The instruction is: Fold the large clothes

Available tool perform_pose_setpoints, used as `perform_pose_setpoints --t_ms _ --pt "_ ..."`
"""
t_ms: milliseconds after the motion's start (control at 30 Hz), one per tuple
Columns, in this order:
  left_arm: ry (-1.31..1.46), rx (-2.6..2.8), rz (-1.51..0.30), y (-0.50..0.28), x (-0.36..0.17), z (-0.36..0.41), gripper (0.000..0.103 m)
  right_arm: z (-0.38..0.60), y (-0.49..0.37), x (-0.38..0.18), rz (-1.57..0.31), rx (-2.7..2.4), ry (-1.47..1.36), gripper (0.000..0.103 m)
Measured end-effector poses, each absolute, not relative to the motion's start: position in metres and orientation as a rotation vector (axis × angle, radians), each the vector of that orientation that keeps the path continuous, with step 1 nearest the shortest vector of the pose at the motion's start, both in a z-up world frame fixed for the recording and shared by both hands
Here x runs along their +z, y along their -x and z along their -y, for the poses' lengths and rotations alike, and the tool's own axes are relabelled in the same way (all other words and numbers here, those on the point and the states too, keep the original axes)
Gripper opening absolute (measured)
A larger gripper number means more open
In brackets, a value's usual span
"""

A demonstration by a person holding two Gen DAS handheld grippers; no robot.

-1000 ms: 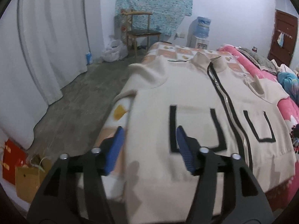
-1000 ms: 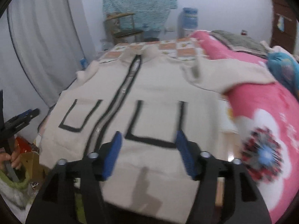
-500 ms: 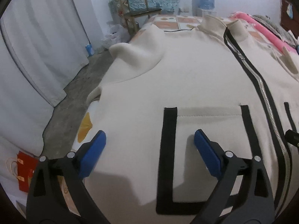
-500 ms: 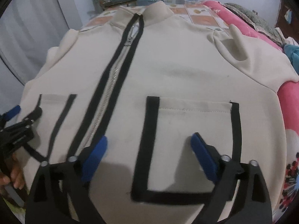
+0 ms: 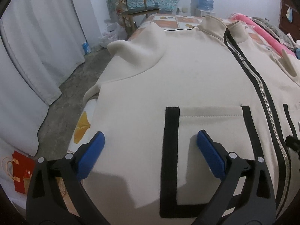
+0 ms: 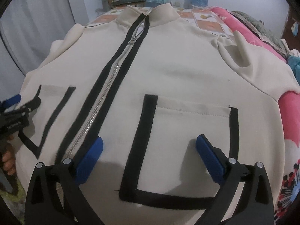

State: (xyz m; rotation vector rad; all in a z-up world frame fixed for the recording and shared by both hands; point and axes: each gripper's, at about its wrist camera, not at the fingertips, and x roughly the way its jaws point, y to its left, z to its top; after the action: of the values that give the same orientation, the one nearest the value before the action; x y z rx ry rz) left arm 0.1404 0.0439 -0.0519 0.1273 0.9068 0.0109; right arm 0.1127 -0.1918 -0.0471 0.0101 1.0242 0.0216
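Observation:
A cream zip-up jacket (image 5: 196,78) with black-trimmed pockets lies front up on the bed, collar at the far end. Its left sleeve (image 5: 136,50) is bunched up at the bed's edge. My left gripper (image 5: 151,134) hovers open just above the jacket's lower part, straddling the left side of one pocket (image 5: 210,131), with nothing between its pads. In the right wrist view the jacket (image 6: 178,65) fills the frame. There my right gripper (image 6: 150,138) is open over the other pocket (image 6: 187,131), beside the zipper (image 6: 97,112). The left gripper (image 6: 11,108) shows at that view's left edge, held by a hand (image 6: 7,161).
A pink flowered blanket (image 6: 288,131) lies along the bed's right side. On the left the bed's edge drops to a grey floor (image 5: 61,112), with a white curtain (image 5: 37,56) and a red gift bag (image 5: 20,176). A wooden chair (image 5: 138,5) and a water dispenser (image 5: 204,0) stand at the back.
Both grippers have come down and forward toward the jacket's lower part, and their jaws have spread wide. Over the last half second they hold still.

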Motion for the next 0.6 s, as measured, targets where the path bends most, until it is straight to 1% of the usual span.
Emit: perform_pose_setpoints --t_ms 133,200,300,400,467,533,600 --pt "-0.135 0.005 -0.924 -0.143 -0.051 -0.043 0.095 0.177 -0.113 -0.029 -0.964 0.059 0.012 0.096" --pt "-0.123 -0.014 -0.949 -0.146 -0.047 -0.047 0.095 0.165 -0.119 -0.027 -0.963 0.085 0.03 0.096" --pt "-0.076 -0.027 -0.907 -0.143 -0.026 -0.069 0.095 0.149 -0.128 -0.026 -0.968 0.144 0.046 0.096" --pt "-0.026 0.015 -0.829 -0.144 0.001 -0.108 0.095 0.136 -0.136 -0.027 -0.962 0.217 0.026 0.096" --pt "0.04 0.05 -0.815 -0.152 0.012 -0.142 0.095 0.13 -0.14 -0.028 -0.962 0.245 0.014 0.096" --pt "0.133 0.075 -0.833 -0.164 0.012 -0.173 0.095 0.126 -0.146 -0.034 -0.977 0.27 -0.001 0.096" --pt "0.291 0.086 -0.883 -0.182 0.002 -0.214 0.095 0.122 -0.152 -0.039 -0.987 0.281 -0.005 0.096"
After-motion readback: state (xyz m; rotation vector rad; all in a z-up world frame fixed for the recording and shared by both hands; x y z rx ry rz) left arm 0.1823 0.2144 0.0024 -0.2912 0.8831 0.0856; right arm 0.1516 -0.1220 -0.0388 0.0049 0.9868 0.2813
